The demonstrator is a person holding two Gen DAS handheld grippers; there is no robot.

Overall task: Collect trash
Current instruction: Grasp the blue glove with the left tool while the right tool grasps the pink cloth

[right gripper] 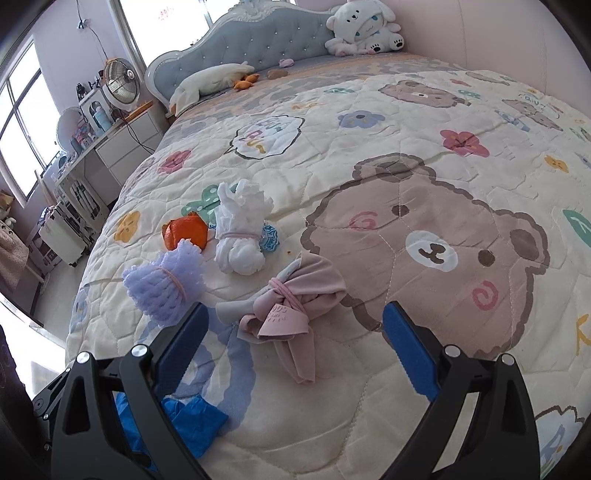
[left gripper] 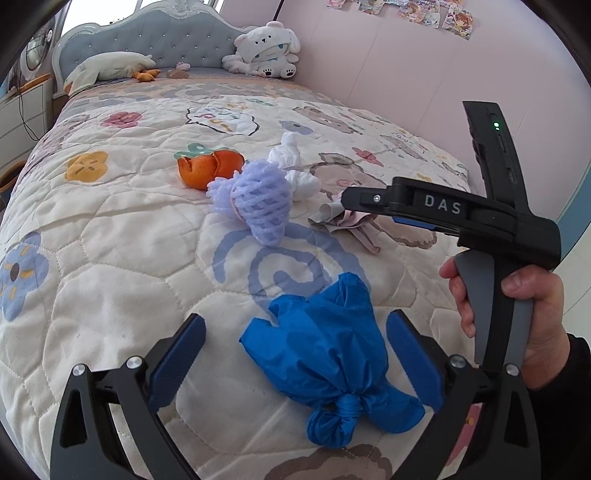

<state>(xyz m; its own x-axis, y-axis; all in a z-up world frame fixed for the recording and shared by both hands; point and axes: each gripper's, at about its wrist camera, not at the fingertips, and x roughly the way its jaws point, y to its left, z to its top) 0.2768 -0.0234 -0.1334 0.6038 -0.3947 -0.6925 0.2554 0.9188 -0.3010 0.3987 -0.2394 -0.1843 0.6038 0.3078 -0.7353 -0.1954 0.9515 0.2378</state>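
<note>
A knotted blue plastic bag [left gripper: 325,362] lies on the quilt between the open fingers of my left gripper [left gripper: 295,332]; nothing is gripped. Beyond it lie a purple foam net [left gripper: 255,199], orange peel [left gripper: 207,168], a white tissue bundle [left gripper: 295,166] and a tied pink-grey bag [left gripper: 347,221]. My right gripper [right gripper: 295,317] is open and empty, with the pink-grey bag [right gripper: 291,306] lying between and just beyond its fingers. The purple net [right gripper: 164,284], white bundle [right gripper: 240,229], orange peel [right gripper: 186,230] and part of the blue bag [right gripper: 192,417] also show there.
The right gripper body and the hand holding it [left gripper: 491,236] fill the right side of the left wrist view. A plush toy [right gripper: 364,27] and pillow [right gripper: 210,81] sit by the headboard. A desk with a fan [right gripper: 122,83] stands left of the bed; a pink wall is on the right.
</note>
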